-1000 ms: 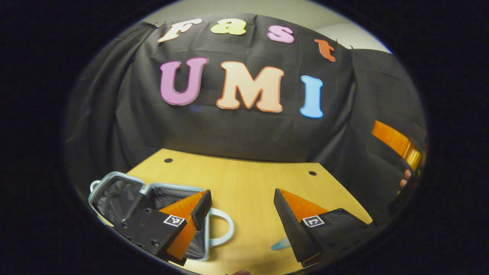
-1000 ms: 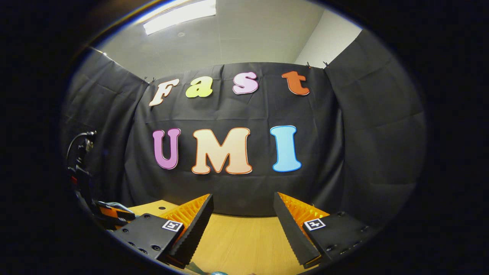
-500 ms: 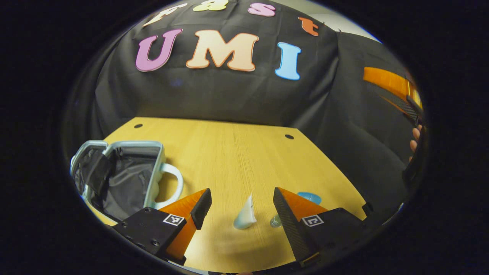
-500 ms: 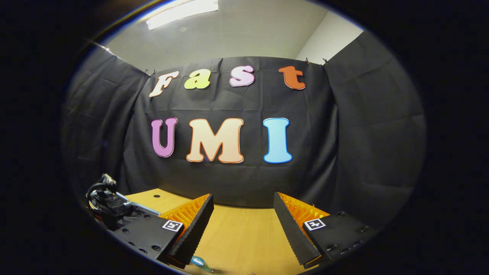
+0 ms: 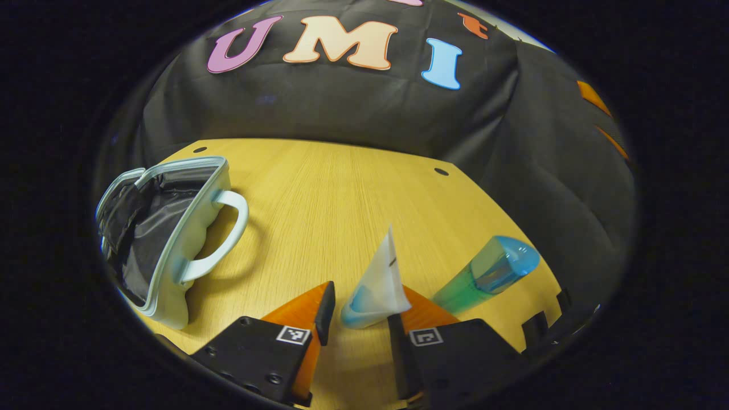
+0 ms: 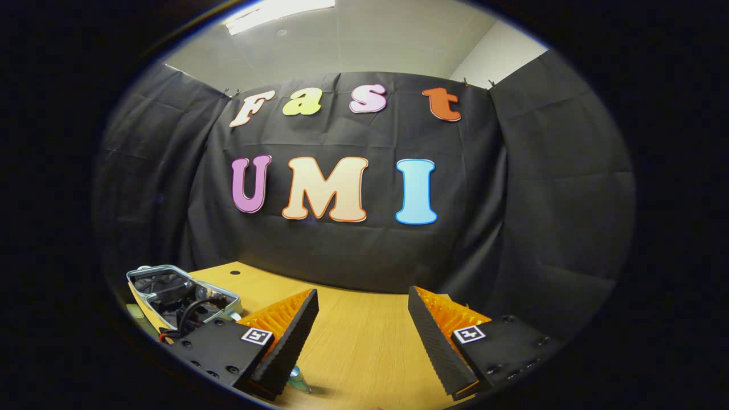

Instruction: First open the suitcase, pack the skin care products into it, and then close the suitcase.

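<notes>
Black cloth backs a wooden counter [image 5: 342, 193] where the suitcase [image 5: 165, 239] already lies open at nine o'clock, its dark lining empty as far as shows, so opening looks done; packing and closing remain. The left gripper [image 5: 359, 319] has its jaws narrowed around a white tube [image 5: 379, 285] without visibly pressing it (contact is unclear), a green-blue bottle [image 5: 487, 273] at three o'clock. The right gripper view adds the right gripper [image 6: 361, 336], jaws wide and empty, held higher.
</notes>
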The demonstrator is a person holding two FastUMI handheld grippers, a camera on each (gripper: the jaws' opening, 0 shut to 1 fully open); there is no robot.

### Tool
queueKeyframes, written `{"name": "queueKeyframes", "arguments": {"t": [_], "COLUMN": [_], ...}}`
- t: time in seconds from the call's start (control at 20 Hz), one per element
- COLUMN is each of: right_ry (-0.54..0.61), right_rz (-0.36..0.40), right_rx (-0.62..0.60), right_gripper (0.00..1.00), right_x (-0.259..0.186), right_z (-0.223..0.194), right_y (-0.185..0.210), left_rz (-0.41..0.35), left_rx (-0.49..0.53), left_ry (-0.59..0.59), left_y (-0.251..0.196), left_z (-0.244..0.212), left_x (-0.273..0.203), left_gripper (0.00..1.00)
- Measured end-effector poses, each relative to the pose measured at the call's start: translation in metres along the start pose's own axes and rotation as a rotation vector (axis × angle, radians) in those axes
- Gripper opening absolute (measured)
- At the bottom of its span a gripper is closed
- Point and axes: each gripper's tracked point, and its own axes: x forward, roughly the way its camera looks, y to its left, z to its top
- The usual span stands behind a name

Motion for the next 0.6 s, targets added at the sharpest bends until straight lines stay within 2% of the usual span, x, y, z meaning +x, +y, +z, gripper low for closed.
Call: {"name": "queueKeyframes", "arguments": {"t": [0.05, 0.1, 0.25, 0.35, 0.6], "right_ry": [0.002, 0.003, 0.023, 0.032, 0.124], "right_rz": [0.012, 0.024, 0.066, 0.093, 0.170], "right_rx": [0.004, 0.011, 0.032, 0.037, 0.003], "right_gripper": [0.99, 0.99, 1.00, 0.99, 0.99], "right_x": [-0.001, -0.001, 0.000, 0.000, -0.004], "right_z": [-0.001, -0.003, -0.017, -0.028, -0.089], "right_y": [0.004, 0.010, 0.028, 0.038, 0.067], "left_rz": [0.004, -0.006, -0.001, 0.004, 0.036], "left_rx": [0.001, 0.005, 0.005, 0.027, 0.047], "left_ry": [-0.001, 0.000, -0.008, -0.023, -0.098], "left_y": [0.001, 0.001, 0.002, 0.004, 0.007], "left_z": [-0.002, -0.002, 0.013, 0.028, 0.073], "left_x": [0.001, -0.003, -0.012, -0.027, -0.069], "left_gripper": [0.32, 0.34, 0.25, 0.25, 0.25]}}
